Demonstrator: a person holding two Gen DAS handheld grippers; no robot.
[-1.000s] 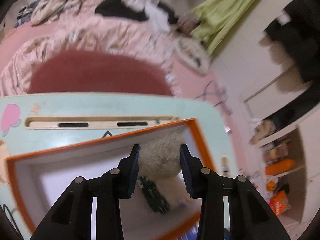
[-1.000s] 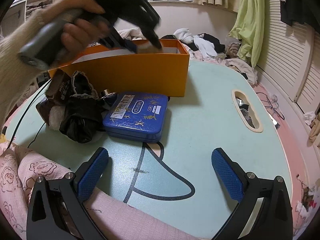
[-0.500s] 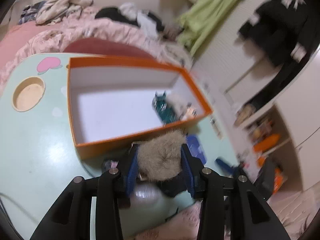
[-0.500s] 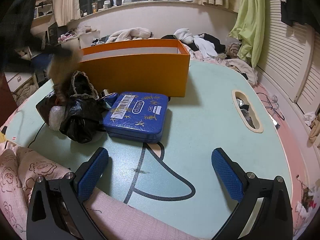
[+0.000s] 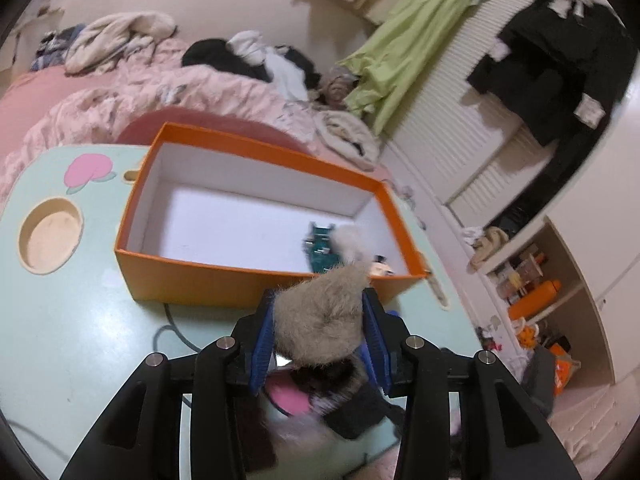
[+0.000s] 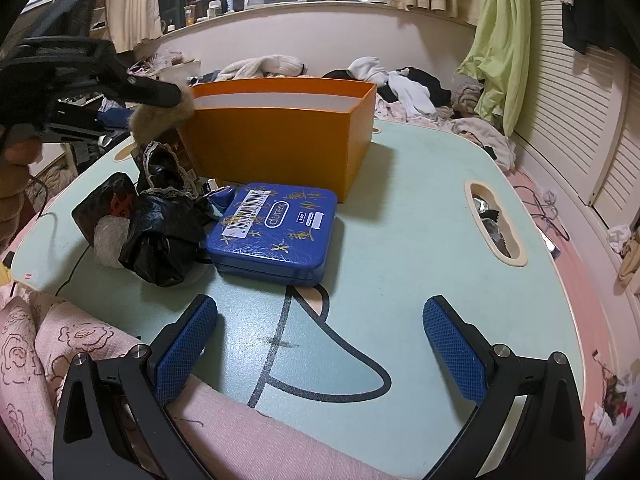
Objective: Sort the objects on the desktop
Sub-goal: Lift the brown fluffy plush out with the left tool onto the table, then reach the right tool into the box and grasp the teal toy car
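Pinched between the blue pads of the left gripper (image 5: pixel 320 332), a tuft of grey-brown fur (image 5: pixel 320 320) is held just outside the near long wall of the orange box (image 5: pixel 248 280), above the pile of dark clutter (image 6: pixel 160 232) at the table's (image 6: pixel 420 240) left edge. A green circuit board (image 5: pixel 320 248) and a white fluffy piece (image 5: pixel 352 240) are already seen in the box's right end, so the box is judged to be the sorting bin. The right gripper (image 6: pixel 320 344) is kept low over the table's near edge, its fingers spread wide with nothing between them, apparently parked clear of the blue tin (image 6: pixel 276 232) beside the box's near corner.
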